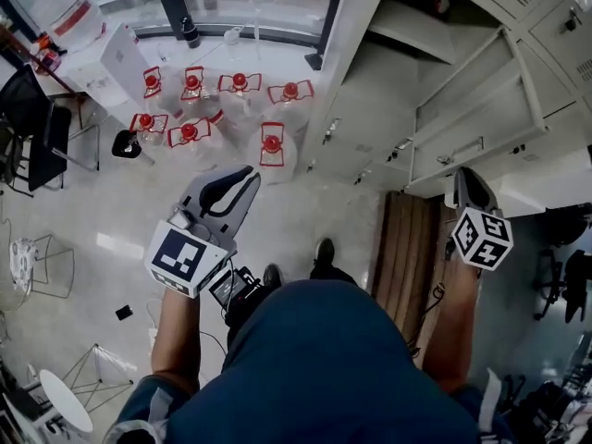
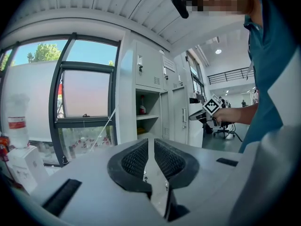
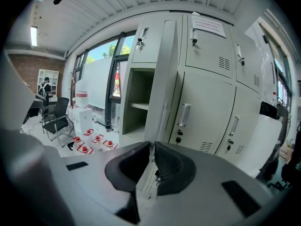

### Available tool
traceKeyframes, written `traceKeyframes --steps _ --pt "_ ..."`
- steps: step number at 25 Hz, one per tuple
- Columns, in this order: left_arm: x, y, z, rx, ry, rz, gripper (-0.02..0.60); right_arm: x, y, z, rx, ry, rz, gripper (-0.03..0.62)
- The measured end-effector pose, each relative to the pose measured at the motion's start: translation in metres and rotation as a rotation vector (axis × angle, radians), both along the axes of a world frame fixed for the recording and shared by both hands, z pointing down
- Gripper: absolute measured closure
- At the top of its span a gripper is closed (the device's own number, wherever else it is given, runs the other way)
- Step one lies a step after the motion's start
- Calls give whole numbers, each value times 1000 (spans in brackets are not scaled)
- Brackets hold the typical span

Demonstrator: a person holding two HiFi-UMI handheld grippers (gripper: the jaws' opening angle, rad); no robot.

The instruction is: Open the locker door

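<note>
While open, locker door (image 3: 162, 79) nr glossy floor (image 1: 102, 202).

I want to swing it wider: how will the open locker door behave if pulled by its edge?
The locker door looks like thin sheet metal, so probably light and slightly flexible. It already stands open, so it should swing freely. Its smooth painted edge, pinched by the right gripper, may slip.
</note>
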State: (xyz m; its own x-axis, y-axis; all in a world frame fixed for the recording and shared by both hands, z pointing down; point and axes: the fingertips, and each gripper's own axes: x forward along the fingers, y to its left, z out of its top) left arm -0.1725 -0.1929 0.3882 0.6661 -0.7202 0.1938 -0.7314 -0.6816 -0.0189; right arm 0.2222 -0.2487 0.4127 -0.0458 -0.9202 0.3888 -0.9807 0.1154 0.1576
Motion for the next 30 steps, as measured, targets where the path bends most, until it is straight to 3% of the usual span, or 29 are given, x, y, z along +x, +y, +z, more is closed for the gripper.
traceKeyframes --steps 5,12,23,30 --pt "-15 -1 -4 43 -15 -25 528 10 7 -9 39 -22 15 539" --pt "-32 3 2 30 -21 -62 528 -9 11 -34 103 -68 -57 542" --pt "-36 -4 -11 47 -2 -49 528 -73 25 -113 243 -129 -251 546" --pt "-36 -4 -15 58 19 -35 528 -104 39 -138 273 -134 -351 557"
